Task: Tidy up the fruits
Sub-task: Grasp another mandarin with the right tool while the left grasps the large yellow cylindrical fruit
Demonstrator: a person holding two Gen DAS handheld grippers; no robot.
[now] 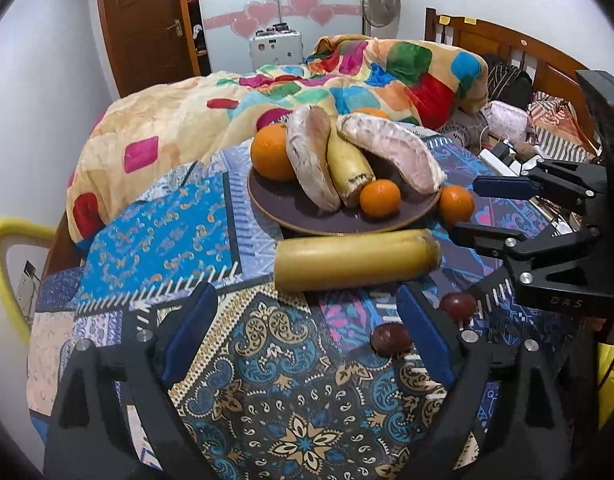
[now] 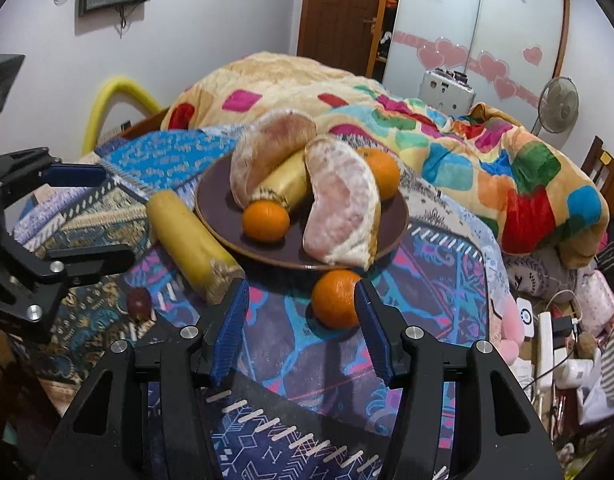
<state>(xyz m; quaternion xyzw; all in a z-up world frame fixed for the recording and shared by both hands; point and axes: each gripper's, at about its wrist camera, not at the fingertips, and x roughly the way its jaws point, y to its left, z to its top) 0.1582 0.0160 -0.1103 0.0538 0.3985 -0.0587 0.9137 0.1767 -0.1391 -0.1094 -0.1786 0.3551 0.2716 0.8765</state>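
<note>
A dark plate (image 1: 299,216) (image 2: 219,216) holds two peeled pomelo pieces (image 1: 311,152) (image 2: 343,208), a yellow stalk piece (image 1: 347,164), a big orange (image 1: 269,152) and a small orange (image 1: 379,198) (image 2: 266,220). A second yellow stalk piece (image 1: 355,260) (image 2: 191,240) lies on the cloth beside the plate. A loose orange (image 1: 455,204) (image 2: 335,298) lies by the plate's rim. Two dark round fruits (image 1: 391,339) (image 1: 458,306) lie near my left gripper (image 1: 307,320), which is open and empty. My right gripper (image 2: 301,300) is open, its right finger next to the loose orange.
Everything sits on a patterned blue cloth (image 1: 267,380) over a small table. A colourful blanket (image 1: 347,76) is piled on the bed behind. A power strip and cables (image 2: 555,344) lie at the right. A yellow chair frame (image 1: 3,264) stands at the left.
</note>
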